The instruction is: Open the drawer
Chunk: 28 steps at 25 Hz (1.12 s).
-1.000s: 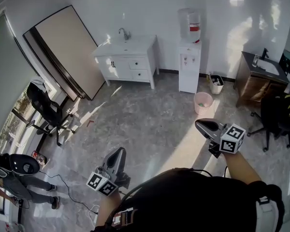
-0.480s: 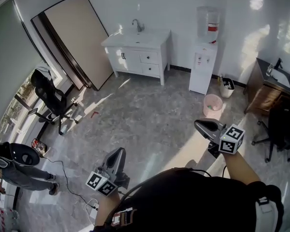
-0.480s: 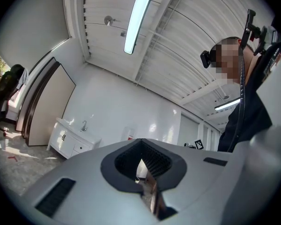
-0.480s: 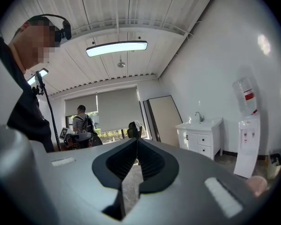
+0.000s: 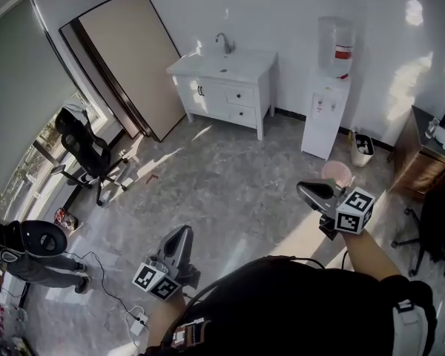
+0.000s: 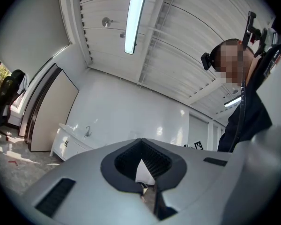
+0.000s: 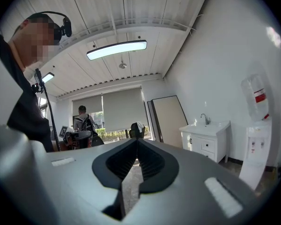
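A white vanity cabinet (image 5: 224, 89) with a sink and tap stands against the far wall; its two drawers (image 5: 244, 104) are shut. It also shows small in the left gripper view (image 6: 68, 143) and in the right gripper view (image 7: 207, 145). Both grippers are held out over the floor, far from the cabinet. My left gripper (image 5: 184, 233) is shut and holds nothing. My right gripper (image 5: 304, 190) has its tips together and is also empty.
A water dispenser (image 5: 328, 87) stands right of the cabinet, with a pink bin (image 5: 337, 172) in front of it. A large board (image 5: 126, 58) leans on the wall at left, beside a black office chair (image 5: 85, 150). A dark cabinet (image 5: 428, 154) stands at far right. A person (image 5: 26, 251) crouches at left.
The room has slid rightward and downward in the head view, and the white cabinet looks slightly nearer. Both grippers keep their places in the view, still shut.
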Motion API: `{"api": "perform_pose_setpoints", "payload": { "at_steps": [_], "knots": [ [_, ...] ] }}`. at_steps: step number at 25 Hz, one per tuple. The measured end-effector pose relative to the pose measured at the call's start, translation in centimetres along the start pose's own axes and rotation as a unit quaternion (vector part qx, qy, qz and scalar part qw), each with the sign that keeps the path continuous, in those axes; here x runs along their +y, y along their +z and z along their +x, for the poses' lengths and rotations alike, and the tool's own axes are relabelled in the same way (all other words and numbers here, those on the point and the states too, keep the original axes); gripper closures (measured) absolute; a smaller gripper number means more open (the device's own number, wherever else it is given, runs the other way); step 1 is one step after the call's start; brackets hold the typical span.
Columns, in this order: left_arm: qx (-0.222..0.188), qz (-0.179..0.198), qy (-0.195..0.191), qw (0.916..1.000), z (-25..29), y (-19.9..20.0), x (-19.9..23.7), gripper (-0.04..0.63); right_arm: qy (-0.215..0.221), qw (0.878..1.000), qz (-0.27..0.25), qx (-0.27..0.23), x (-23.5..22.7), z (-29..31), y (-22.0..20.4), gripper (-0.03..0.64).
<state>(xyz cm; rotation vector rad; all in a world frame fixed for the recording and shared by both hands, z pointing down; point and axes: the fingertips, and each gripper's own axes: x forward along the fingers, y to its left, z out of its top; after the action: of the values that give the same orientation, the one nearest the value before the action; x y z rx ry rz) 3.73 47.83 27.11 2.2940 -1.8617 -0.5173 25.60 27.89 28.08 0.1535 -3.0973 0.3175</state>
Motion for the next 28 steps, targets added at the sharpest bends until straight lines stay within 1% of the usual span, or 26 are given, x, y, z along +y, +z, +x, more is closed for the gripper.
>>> {"api": "perform_pose_setpoints", "payload": {
  "at_steps": [5, 9, 12, 15, 20, 24, 26, 28],
  "knots": [
    [-0.004, -0.001, -0.005, 1.0000, 7.0, -1.3, -1.4, 0.594, 0.004, 1.000, -0.012, -0.002, -6.5, -1.8, 1.8, 0.611],
    [-0.005, 0.004, -0.001, 1.0000, 11.4, -2.4, -2.3, 0.594, -0.001, 1.000, -0.010, -0.004, -11.2, -3.6, 2.2, 0.611],
    [-0.004, 0.004, -0.002, 1.0000, 13.8, -3.0, -2.4, 0.594, -0.004, 1.000, -0.008, -0.006, -13.6, -4.4, 2.4, 0.611],
    [0.006, 0.003, -0.006, 1.0000, 15.6, -3.4, -1.9, 0.594, -0.010, 1.000, -0.005, -0.011, -15.2, -4.5, 2.7, 0.612],
    [0.008, -0.004, -0.019, 0.9998, 18.4, -3.4, 0.0, 0.594, -0.029, 1.000, -0.001, -0.005, -17.6, -3.8, 2.7, 0.611],
    [0.013, -0.013, -0.036, 0.9992, 19.8, -3.7, 3.1, 0.594, -0.045, 0.999, 0.000, 0.000, -18.9, -1.6, 2.1, 0.611],
    [0.008, -0.023, -0.048, 0.9986, 20.5, -3.2, 4.5, 0.594, -0.053, 0.999, -0.004, 0.000, -19.2, -0.3, 2.2, 0.612],
    [0.010, -0.022, -0.057, 0.9981, 20.9, -2.4, 6.7, 0.594, -0.061, 0.998, -0.006, -0.001, -19.3, 1.7, 2.6, 0.611]
  ]
}}
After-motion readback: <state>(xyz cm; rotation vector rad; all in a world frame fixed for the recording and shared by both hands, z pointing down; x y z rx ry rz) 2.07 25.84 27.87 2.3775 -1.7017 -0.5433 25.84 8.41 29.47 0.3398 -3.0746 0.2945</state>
